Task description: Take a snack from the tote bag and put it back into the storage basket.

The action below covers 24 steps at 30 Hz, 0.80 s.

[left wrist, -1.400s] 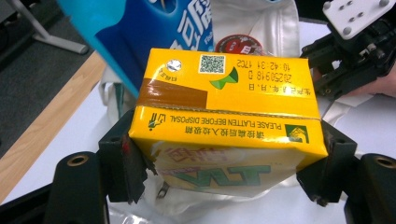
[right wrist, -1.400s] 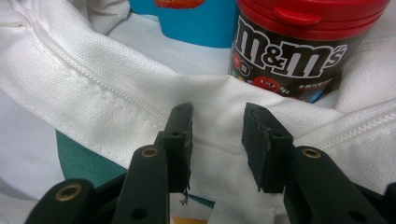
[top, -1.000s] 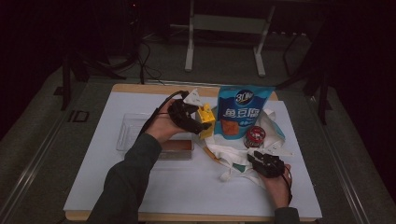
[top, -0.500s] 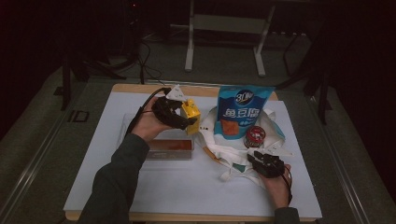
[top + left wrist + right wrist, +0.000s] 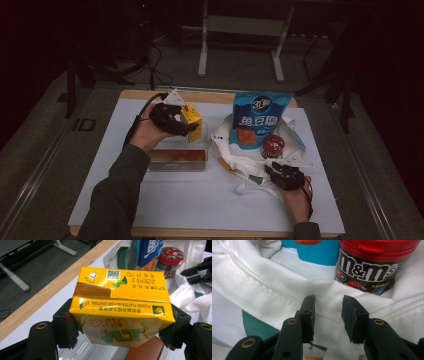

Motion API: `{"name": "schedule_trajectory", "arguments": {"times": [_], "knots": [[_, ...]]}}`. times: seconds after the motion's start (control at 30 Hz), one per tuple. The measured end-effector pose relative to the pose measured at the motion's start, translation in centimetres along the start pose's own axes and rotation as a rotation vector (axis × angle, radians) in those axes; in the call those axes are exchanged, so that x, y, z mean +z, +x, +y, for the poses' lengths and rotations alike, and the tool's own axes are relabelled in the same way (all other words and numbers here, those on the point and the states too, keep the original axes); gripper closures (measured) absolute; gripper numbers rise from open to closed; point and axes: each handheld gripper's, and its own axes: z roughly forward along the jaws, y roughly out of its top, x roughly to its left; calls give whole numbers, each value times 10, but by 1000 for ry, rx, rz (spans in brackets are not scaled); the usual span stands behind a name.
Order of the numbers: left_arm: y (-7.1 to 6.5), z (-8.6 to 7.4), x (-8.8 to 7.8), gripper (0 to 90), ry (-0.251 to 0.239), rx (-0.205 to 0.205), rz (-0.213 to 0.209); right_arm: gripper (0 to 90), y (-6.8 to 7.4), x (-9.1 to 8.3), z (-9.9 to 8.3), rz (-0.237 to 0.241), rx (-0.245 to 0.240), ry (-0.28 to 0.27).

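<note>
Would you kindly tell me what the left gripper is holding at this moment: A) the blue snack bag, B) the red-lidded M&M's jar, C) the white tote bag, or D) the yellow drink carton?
D: in the left gripper view the left gripper has its jaws pressed against both sides of the yellow drink carton, while the M&M's jar and blue snack bag sit on the white tote bag.

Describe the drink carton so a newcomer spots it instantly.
On the white table, look left of the cloth bag, above the clear tray. The left tool grips a yellow carton, the one boxy yellow item there.
</note>
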Motion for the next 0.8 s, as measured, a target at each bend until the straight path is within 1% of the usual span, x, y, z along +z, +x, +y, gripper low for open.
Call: {"name": "schedule_trajectory", "arguments": {"times": [0.27,0.4,0.57,0.63,0.73,0.8], "knots": [[13,-13,-11,283,6,-40,40,630,0,0,0,-1,-1,-1],[18,-19,-15,283,0,-67,65,630,0,0,0,-1,-1,-1],[26,-28,-20,283,10,-93,90,631,0,0,0,-1,0,0],[28,-32,-21,283,9,-110,101,630,0,0,0,0,0,0],[31,-37,-23,283,20,-124,116,630,0,0,0,0,1,0],[33,-40,-24,283,35,-129,126,630,0,0,0,-1,0,0]]}}
